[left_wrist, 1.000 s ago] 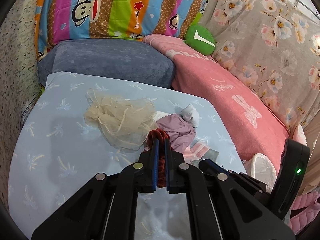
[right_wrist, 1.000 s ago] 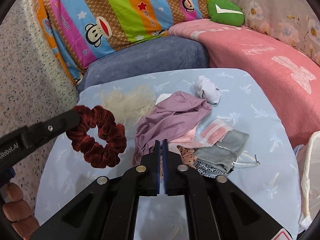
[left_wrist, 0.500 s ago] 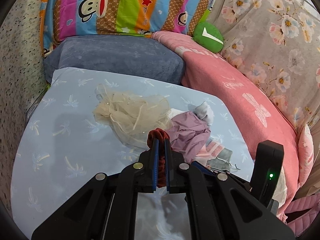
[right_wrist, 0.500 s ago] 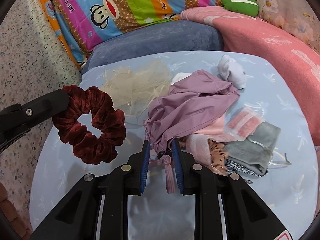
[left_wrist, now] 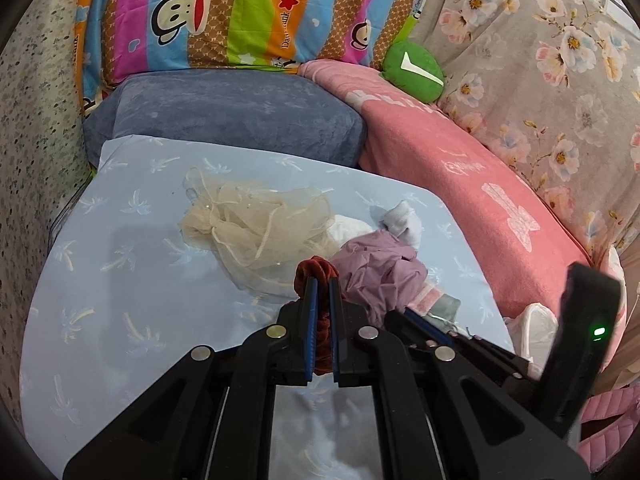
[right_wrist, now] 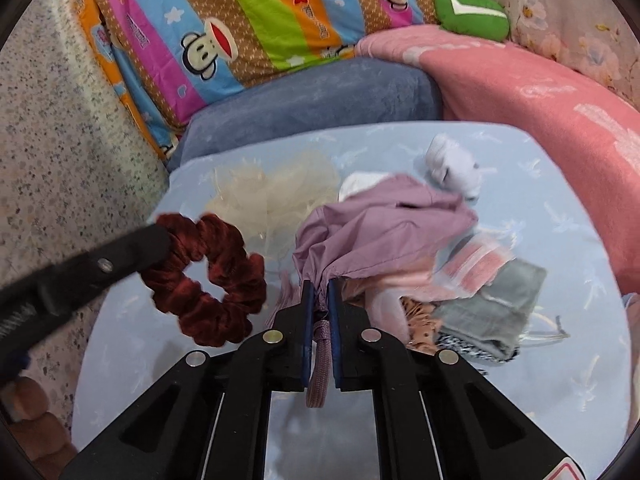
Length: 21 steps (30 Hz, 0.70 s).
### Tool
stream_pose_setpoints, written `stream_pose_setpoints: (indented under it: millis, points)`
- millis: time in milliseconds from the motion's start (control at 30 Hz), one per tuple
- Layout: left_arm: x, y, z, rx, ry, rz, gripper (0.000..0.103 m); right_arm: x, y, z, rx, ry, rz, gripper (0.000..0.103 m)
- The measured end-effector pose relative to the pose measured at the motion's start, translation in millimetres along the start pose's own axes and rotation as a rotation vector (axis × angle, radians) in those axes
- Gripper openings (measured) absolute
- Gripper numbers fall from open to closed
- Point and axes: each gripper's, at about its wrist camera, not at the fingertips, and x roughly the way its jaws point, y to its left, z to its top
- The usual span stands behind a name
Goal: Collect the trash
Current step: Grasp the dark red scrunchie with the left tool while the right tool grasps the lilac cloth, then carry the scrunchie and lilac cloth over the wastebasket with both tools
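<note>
Left hand-held gripper (left_wrist: 323, 280) is clamped on a dark red scrunchie (right_wrist: 208, 276); in the right wrist view the scrunchie hangs free from the fingers, held above the light blue sheet (left_wrist: 120, 300) and touching nothing else. Right hand-held gripper (right_wrist: 319, 292) is closed on a bunched edge of the purple garment (right_wrist: 384, 232), with a purple strap (right_wrist: 318, 364) trailing back between the fingers. The rest of that garment drapes over the pile on the sheet: a pink packet (right_wrist: 476, 260), a grey pouch (right_wrist: 500, 300), spotted fabric (right_wrist: 420, 320), and a white sock (right_wrist: 452, 164) just beyond. A cream mesh bundle (left_wrist: 256, 228) lies beside the pile, near the scrunchie. A white bag (left_wrist: 534, 328) shows at the bed edge in the left wrist view, likely the place for collected items. Risks, as judged from here: the purple garment is held only by a corner and thin fold, so a quick lift could slip it out of the fingers; its draped body could drag the packet or pouch off the sheet as it rises. The scrunchie is pinched by a small bite of velvet and could drop if swung. The two hand-held grippers sit close together, so a crossing move could tangle scrunchie and garment.
</note>
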Motion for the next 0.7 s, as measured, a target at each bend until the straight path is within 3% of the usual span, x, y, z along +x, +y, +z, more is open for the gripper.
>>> stream_pose_setpoints:
  millis: [400,700]
  points:
    - [-20.6,-63.9,-3.6,0.078,-0.033,-0.064,0.005,-117.0,-41.4,9.1,0.053,-0.184,-0.045,0.005]
    - [-18.3,-132.2,-16.6,0.182,-0.013,-0.138,0.005,-181.5,-106.4,-16.2,0.140,-0.252,-0.140,0.005]
